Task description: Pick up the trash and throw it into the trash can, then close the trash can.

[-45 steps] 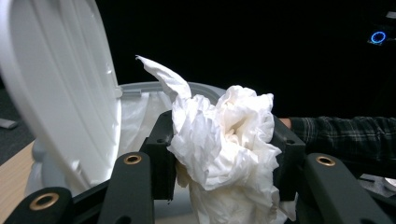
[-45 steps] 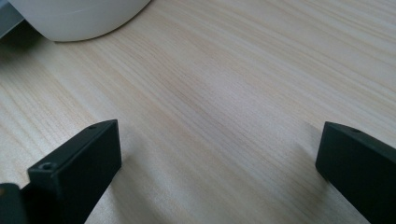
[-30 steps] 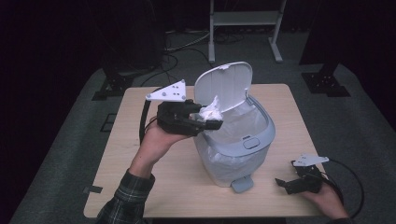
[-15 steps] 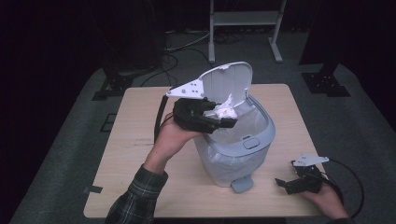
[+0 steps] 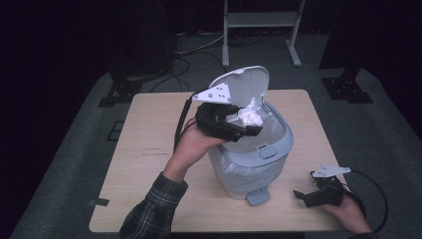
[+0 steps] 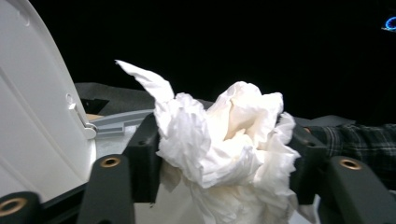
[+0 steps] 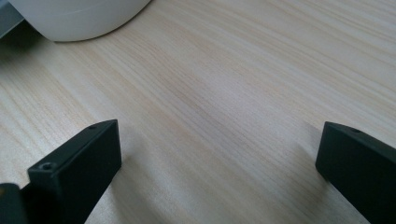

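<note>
Step in hand: dropping a crumpled tissue (image 5: pixel 250 117) into the bin (image 5: pixel 259 157); the release looks under way.
Left hand-held gripper (image 5: pixel 243 125): over the bin's open mouth, its jaws have just been opening, with the tissue between them and brushing both sides in the left gripper view (image 6: pixel 224 154).
Tissue: above the bag-lined opening, just in front of the raised lid (image 5: pixel 246 87).
Right hand-held gripper (image 5: pixel 303 195): resting on the tabletop (image 5: pixel 149 149) near the bin's pedal (image 5: pixel 258 196), jaws spread, nothing between them.
Next move: widen the left jaws fully so the wad falls clear, then draw back without catching the lid.
</note>
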A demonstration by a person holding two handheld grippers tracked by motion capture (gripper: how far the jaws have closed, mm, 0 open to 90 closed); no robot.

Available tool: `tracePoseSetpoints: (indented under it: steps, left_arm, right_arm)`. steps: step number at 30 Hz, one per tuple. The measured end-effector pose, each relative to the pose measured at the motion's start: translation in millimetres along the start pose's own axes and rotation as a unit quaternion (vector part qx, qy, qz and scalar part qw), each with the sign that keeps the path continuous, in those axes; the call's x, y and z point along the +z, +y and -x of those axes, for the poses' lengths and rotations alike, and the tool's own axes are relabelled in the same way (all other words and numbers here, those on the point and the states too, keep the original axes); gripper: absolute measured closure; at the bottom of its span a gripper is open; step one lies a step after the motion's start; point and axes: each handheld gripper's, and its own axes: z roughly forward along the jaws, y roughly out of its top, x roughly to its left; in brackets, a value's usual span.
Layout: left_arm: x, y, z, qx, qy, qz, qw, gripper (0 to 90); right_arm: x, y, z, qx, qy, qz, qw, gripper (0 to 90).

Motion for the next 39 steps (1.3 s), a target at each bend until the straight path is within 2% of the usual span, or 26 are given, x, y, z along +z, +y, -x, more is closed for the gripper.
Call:
tracePoseSetpoints:
  steps: [8, 15, 22, 30, 39]
  left_arm:
    - [2.7, 2.6, 1.0, 0.001, 0.023, 0.004, 0.9997, 23.8]
    - [-4.7, 2.0, 4.8, 0.004, 0.029, 0.012, 0.9995, 21.7]
    - [-28.3, -7.5, 7.1, 0.005, 0.03, 0.017, 0.9994, 29.1]
    - [-60.6, -20.5, 8.7, 0.0, 0.045, 0.02, 0.9988, 38.3]
    - [-82.9, -33.2, 1.8, -0.013, 0.062, 0.015, 0.9979, 49.1]
  right_arm:
    - [0.0, 0.0, 0.0, 0.0, 0.0, 0.0, 1.0, 0.0]
    - [0.0, 0.0, 0.0, 0.0, 0.0, 0.0, 1.0, 0.0]
    - [0.0, 0.0, 0.0, 0.0, 0.0, 0.0, 1.0, 0.0]
    - [0.0, 0.0, 0.0, 0.0, 0.0, 0.0, 1.0, 0.0]
    - [0.0, 0.0, 0.0, 0.0, 0.0, 0.0, 1.0, 0.0]
